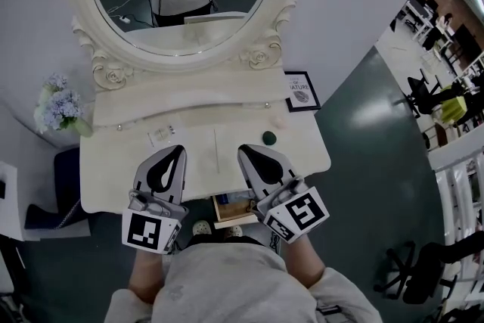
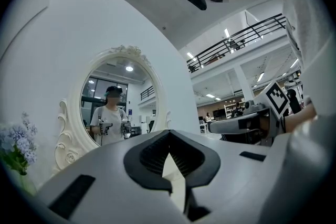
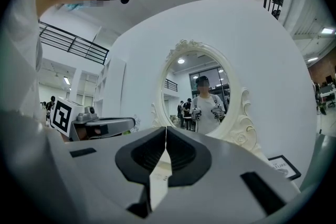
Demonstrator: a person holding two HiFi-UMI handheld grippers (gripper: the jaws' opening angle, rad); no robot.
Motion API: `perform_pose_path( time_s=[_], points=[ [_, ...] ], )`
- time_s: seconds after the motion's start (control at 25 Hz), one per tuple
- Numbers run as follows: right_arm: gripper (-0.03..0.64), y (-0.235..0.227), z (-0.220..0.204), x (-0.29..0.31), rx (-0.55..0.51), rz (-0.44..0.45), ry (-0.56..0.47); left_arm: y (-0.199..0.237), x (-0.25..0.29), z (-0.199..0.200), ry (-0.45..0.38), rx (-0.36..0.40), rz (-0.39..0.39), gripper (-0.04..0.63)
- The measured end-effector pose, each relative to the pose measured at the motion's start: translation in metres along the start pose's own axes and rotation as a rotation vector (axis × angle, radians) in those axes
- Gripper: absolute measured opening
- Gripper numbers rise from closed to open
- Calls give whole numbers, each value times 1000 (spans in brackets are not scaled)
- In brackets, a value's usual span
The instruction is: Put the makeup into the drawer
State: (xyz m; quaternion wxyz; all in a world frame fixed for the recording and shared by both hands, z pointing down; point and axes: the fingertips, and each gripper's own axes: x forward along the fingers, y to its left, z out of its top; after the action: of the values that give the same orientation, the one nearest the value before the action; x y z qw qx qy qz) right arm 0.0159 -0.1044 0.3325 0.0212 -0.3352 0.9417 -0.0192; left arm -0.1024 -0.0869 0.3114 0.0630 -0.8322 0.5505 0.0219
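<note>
On the white vanity table lie a flat pale makeup packet, a thin stick and a small dark green round item. Below the table's front edge a drawer stands pulled out, its wooden inside showing. My left gripper and right gripper hover side by side above the front of the tabletop and point at the mirror. Both are shut, with nothing between the jaws. Neither touches any item.
An oval mirror in an ornate frame stands at the back of the table. A framed picture leans at the back right, and a bunch of pale flowers sits at the left. A dark stool stands left of the table.
</note>
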Motion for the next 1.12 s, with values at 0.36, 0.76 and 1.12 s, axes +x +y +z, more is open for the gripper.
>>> perform_pose_path(
  time_s=[0.36, 0.76, 1.12],
  points=[
    [21, 3, 17, 0, -16, 15, -37, 5, -4, 6, -5, 7, 27, 12],
    [21, 5, 19, 2, -27, 28, -46, 10, -7, 8, -9, 8, 50, 12],
    [21, 5, 17, 3, -41, 34, -33, 14, -8, 10, -14, 3, 68, 12]
  ],
)
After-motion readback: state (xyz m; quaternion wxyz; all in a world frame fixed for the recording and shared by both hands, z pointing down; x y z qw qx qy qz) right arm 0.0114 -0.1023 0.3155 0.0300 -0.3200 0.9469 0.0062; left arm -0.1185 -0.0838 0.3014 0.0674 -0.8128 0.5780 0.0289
